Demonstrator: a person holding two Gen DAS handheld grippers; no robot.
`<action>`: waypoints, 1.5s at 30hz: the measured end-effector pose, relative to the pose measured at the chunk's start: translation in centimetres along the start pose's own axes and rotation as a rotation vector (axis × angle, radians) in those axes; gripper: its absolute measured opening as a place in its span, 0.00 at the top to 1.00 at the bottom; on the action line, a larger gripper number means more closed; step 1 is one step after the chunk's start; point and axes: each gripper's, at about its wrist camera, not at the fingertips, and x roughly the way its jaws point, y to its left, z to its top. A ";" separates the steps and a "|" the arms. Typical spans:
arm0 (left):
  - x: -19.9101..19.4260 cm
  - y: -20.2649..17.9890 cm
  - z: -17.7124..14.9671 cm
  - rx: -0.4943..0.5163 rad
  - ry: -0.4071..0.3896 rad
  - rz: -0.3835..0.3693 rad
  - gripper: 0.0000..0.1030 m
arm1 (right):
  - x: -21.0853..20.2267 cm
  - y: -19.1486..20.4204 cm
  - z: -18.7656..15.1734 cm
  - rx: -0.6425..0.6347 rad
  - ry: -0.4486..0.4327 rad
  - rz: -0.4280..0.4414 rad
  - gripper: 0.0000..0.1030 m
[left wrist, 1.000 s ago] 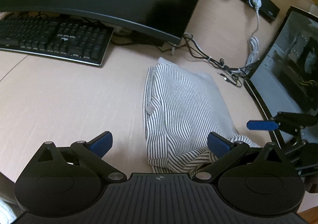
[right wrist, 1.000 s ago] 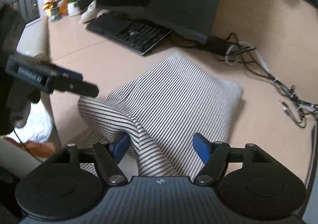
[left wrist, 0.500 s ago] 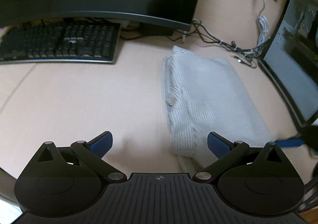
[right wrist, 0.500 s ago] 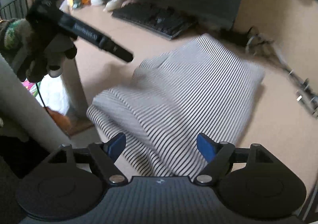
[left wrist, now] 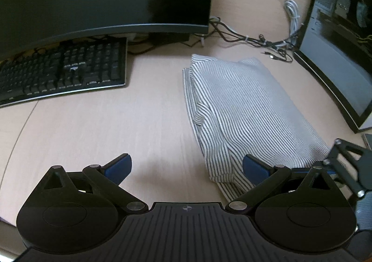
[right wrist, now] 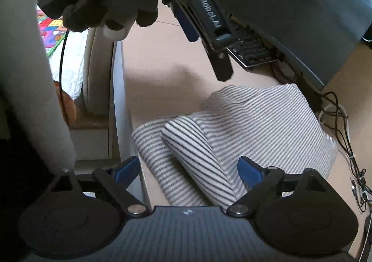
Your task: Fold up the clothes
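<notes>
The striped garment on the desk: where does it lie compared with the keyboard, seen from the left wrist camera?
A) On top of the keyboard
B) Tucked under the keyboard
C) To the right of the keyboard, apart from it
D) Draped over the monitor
C: in the left wrist view the folded striped garment lies on bare desk to the right of the keyboard, with a strip of desk showing between them.

Right gripper (right wrist: 188, 170) jaws spread over folded striped garment (right wrist: 244, 136) on desk (right wrist: 158, 60); left gripper (right wrist: 204, 27) hangs at 12 o'clock, keyboard (right wrist: 253, 50) at 1 o'clock.
</notes>
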 end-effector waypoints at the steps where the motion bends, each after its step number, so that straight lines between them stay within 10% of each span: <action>1: -0.2 0.0 0.0 0.004 -0.003 -0.005 0.00 | -0.2 -1.0 -0.2 0.079 0.000 0.018 0.23; 4: -0.5 0.0 0.0 0.011 -0.013 -0.011 0.00 | -0.6 -4.0 -0.7 0.315 -0.001 0.070 0.49; 14: -2.4 -1.2 -2.0 0.255 -0.057 -0.129 0.00 | -1.0 -12.1 -3.7 1.005 -0.014 0.246 0.59; 22: 2.5 -10.1 -4.1 0.610 -0.069 -0.067 0.00 | -3.2 -11.0 -2.2 0.880 -0.045 0.164 0.53; 26: 3.0 -9.9 -2.5 0.479 -0.057 -0.098 0.00 | -7.3 -8.2 -1.3 0.498 -0.085 -0.036 0.19; 29: 3.3 -8.8 -1.0 0.341 -0.023 -0.142 0.00 | -7.3 -5.4 -2.7 0.245 -0.026 -0.141 0.18; 34: 3.9 -7.3 0.2 0.190 0.035 -0.198 0.00 | -4.2 -4.5 -4.2 0.189 0.003 -0.258 0.18; 36: 4.0 -7.2 0.5 0.173 0.042 -0.205 0.00 | -2.7 -4.7 -4.0 0.161 0.015 -0.290 0.31; 37: 3.8 -7.0 0.6 0.169 0.041 -0.210 0.00 | -2.7 -5.2 -3.6 0.171 0.020 -0.268 0.64; 45: -1.1 0.5 5.2 -0.059 -0.128 -0.305 0.00 | -6.5 -8.2 -0.4 0.193 0.007 -0.194 0.70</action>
